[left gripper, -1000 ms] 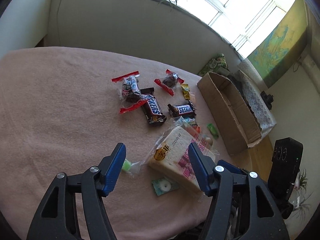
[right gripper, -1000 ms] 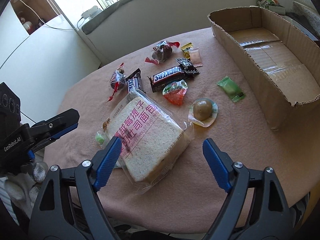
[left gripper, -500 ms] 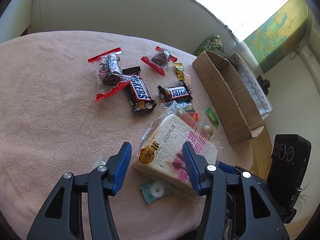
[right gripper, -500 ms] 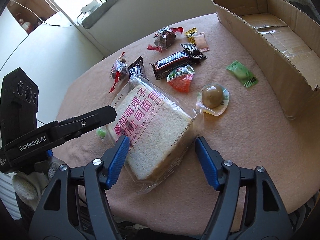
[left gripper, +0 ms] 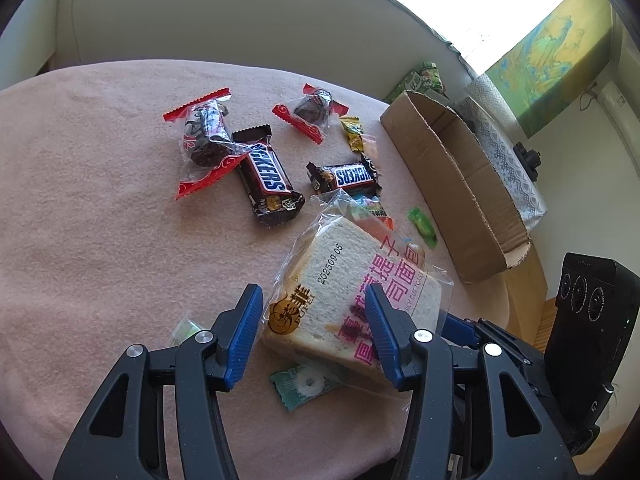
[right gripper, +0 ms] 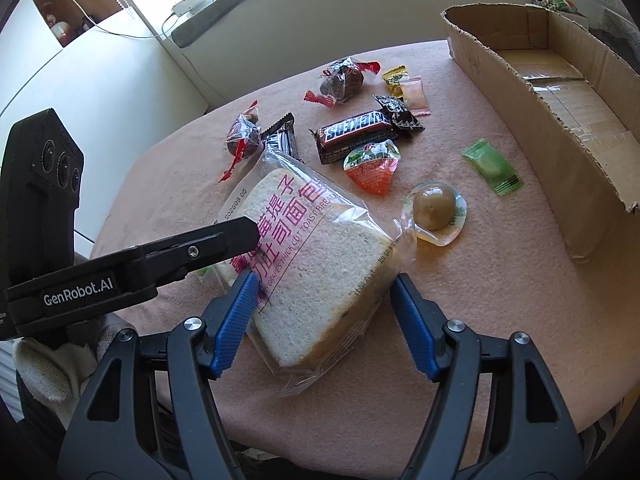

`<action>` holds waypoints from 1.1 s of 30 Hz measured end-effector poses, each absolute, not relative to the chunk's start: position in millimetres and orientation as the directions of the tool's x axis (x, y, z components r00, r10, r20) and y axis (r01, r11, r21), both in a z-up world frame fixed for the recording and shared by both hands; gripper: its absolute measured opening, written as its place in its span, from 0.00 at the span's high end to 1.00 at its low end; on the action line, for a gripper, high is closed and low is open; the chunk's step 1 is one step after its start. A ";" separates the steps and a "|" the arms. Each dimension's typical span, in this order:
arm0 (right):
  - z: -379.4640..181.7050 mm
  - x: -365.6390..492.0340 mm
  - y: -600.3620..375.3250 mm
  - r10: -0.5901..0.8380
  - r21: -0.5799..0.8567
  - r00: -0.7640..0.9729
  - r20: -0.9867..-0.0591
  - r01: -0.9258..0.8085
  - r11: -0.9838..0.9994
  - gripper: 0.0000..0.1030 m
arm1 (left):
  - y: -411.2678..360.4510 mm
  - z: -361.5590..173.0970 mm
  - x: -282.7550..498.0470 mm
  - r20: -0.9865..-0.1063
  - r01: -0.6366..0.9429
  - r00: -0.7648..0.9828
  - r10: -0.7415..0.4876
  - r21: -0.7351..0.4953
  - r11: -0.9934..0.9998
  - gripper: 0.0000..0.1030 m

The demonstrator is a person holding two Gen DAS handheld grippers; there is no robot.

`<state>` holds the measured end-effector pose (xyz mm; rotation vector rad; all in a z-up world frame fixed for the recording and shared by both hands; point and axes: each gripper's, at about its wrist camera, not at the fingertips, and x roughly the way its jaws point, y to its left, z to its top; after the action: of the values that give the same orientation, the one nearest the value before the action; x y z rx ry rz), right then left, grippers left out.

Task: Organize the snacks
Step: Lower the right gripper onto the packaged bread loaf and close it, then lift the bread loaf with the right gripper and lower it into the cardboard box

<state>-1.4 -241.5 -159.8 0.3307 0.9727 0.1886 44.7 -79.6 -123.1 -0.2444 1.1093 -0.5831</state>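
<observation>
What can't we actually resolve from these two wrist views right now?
- Right gripper contact with the bread pack: right wrist view, the pack's bulk hides the pad faces.
- Small green candy: left wrist view, partly behind the left gripper finger; type unreadable.
- Cardboard box: right wrist view, far end cut off by the frame edge.
- Second Snickers bar: right wrist view, mostly hidden behind the bread pack.

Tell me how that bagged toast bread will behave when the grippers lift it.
The toast bread looks soft and thick, so it will probably squash under the right gripper. Its loose clear wrapper looks slippery and may slide or crinkle. It seems light for its bulk, though it could sag if the left gripper lifts one corner.
</observation>
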 end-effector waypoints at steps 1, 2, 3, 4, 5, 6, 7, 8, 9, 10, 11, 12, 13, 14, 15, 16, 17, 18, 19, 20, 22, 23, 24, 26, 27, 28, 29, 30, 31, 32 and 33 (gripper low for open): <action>-157.4 -1.7 -241.5 0.297 0.351 0.558 -0.775 -0.012 0.936 0.30 | -80.6 -122.1 43.3 -0.768 0.324 0.317 -0.556 -0.464 0.825 0.50; -154.4 -3.7 -241.2 0.291 0.344 0.564 -0.772 -0.013 0.939 0.30 | -81.3 -121.1 42.0 -0.767 0.328 0.318 -0.558 -0.464 0.823 0.50; -151.9 -3.9 -241.4 0.284 0.337 0.570 -0.771 -0.014 0.941 0.30 | -82.7 -120.0 41.0 -0.764 0.329 0.318 -0.561 -0.466 0.821 0.50; -149.4 -4.4 -241.8 0.279 0.332 0.575 -0.769 -0.015 0.943 0.30 | -84.0 -118.9 40.5 -0.762 0.331 0.319 -0.563 -0.467 0.820 0.50; -147.0 -4.7 -242.3 0.275 0.327 0.580 -0.767 -0.016 0.945 0.30 | -84.4 -117.8 40.2 -0.760 0.331 0.323 -0.564 -0.468 0.820 0.50; -145.1 -4.6 -242.7 0.273 0.323 0.582 -0.766 -0.019 0.946 0.30 | -85.5 -116.5 40.3 -0.757 0.331 0.326 -0.565 -0.469 0.819 0.50; -143.4 -4.9 -243.2 0.273 0.322 0.585 -0.763 -0.021 0.947 0.30 | -86.3 -114.9 40.4 -0.755 0.331 0.329 -0.567 -0.470 0.818 0.50; -142.6 -5.4 -243.5 0.272 0.320 0.589 -0.761 -0.024 0.947 0.31 | -86.9 -113.4 40.4 -0.753 0.334 0.332 -0.569 -0.470 0.817 0.50; -142.1 -5.3 -243.8 0.270 0.317 0.593 -0.759 -0.026 0.948 0.31 | -87.9 -111.7 40.4 -0.752 0.337 0.336 -0.567 -0.467 0.818 0.50; -141.2 -5.8 -244.0 0.270 0.316 0.596 -0.756 -0.028 0.948 0.31 | -88.7 -110.0 40.2 -0.751 0.338 0.340 -0.566 -0.464 0.819 0.50; -139.9 -6.4 -244.4 0.270 0.317 0.599 -0.753 -0.029 0.948 0.31 | -89.2 -107.9 40.2 -0.748 0.339 0.345 -0.567 -0.464 0.818 0.50; -138.1 -7.3 -244.6 0.270 0.317 0.604 -0.750 -0.031 0.948 0.32 | -90.1 -105.6 40.2 -0.745 0.340 0.349 -0.568 -0.464 0.818 0.50; -136.2 -7.7 -245.1 0.270 0.316 0.609 -0.746 -0.034 0.948 0.32 | -90.7 -102.8 40.4 -0.742 0.341 0.354 -0.569 -0.464 0.817 0.50; -134.4 -8.3 -245.7 0.270 0.314 0.616 -0.740 -0.039 0.949 0.32 | -91.6 -99.4 40.0 -0.738 0.345 0.360 -0.571 -0.463 0.817 0.50; -131.9 -8.8 -246.2 0.271 0.314 0.622 -0.734 -0.042 0.949 0.32 | -93.1 -95.9 40.0 -0.734 0.349 0.368 -0.571 -0.460 0.816 0.50; -129.3 -9.4 -247.0 0.271 0.313 0.629 -0.729 -0.046 0.949 0.32 | -95.0 -92.3 39.7 -0.731 0.355 0.376 -0.570 -0.455 0.817 0.50; -126.6 -9.7 -247.8 0.269 0.310 0.636 -0.723 -0.049 0.949 0.32 | -97.3 -88.6 39.6 -0.727 0.360 0.383 -0.570 -0.451 0.817 0.50; -124.4 -9.8 -248.0 0.268 0.308 0.643 -0.717 -0.052 0.950 0.32 | -99.8 -85.1 39.8 -0.722 0.365 0.390 -0.571 -0.448 0.816 0.50; -122.5 -10.0 -248.5 0.266 0.307 0.650 -0.711 -0.054 0.950 0.32 | -102.4 -81.9 40.3 -0.718 0.370 0.396 -0.572 -0.446 0.815 0.50; -120.9 -10.1 -249.1 0.265 0.306 0.657 -0.706 -0.055 0.951 0.32 | -105.4 -78.9 41.2 -0.713 0.375 0.401 -0.575 -0.444 0.813 0.50; -118.9 -9.0 -251.6 0.262 0.304 0.669 -0.696 -0.056 0.951 0.32 | -112.1 -73.3 43.4 -0.704 0.386 0.409 -0.580 -0.442 0.809 0.50; -118.0 -9.1 -253.1 0.260 0.303 0.675 -0.691 -0.055 0.951 0.32 | -116.1 -70.7 44.5 -0.700 0.393 0.413 -0.583 -0.440 0.807 0.50; -117.7 -9.1 -254.7 0.257 0.304 0.682 -0.685 -0.054 0.951 0.32 | -120.1 -68.3 45.6 -0.697 0.400 0.415 -0.585 -0.439 0.805 0.50; -117.7 -9.3 -257.8 0.250 0.303 0.693 -0.676 -0.048 0.952 0.32 | -129.3 -64.0 48.6 -0.691 0.413 0.417 -0.591 -0.435 0.800 0.50; -118.0 -9.2 -259.4 0.245 0.299 0.699 -0.672 -0.046 0.953 0.32 | -134.4 -62.0 50.1 -0.688 0.421 0.417 -0.594 -0.433 0.797 0.50; -115.6 -9.1 -263.3 0.238 0.294 0.704 -0.669 -0.043 0.955 0.32 | -139.5 -59.9 51.5 -0.685 0.429 0.417 -0.597 -0.431 0.794 0.50; -113.5 -9.3 -268.3 0.232 0.292 0.709 -0.666 -0.039 0.956 0.32 | -145.1 -58.1 52.9 -0.683 0.437 0.418 -0.599 -0.427 0.792 0.50; -111.2 -9.4 -273.0 0.226 0.289 0.714 -0.662 -0.035 0.957 0.32 | -150.9 -56.4 54.4 -0.681 0.446 0.417 -0.601 -0.423 0.789 0.50; -109.7 -9.4 -278.0 0.221 0.287 0.719 -0.659 -0.030 0.957 0.32 | -156.8 -55.3 55.9 -0.679 0.453 0.416 -0.604 -0.421 0.786 0.50; -108.1 -10.5 -283.5 0.214 0.287 0.725 -0.655 -0.023 0.958 0.32 | -162.7 -54.3 57.2 -0.677 0.461 0.415 -0.608 -0.420 0.782 0.50; -106.8 -11.1 -288.5 0.207 0.287 0.730 -0.651 -0.015 0.958 0.32 | -168.8 -53.6 58.8 -0.676 0.469 0.413 -0.611 -0.417 0.779 0.50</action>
<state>-11.1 -288.5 -106.8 0.2712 0.7446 0.1237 58.8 -168.8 -53.6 -0.1726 0.9216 -0.6826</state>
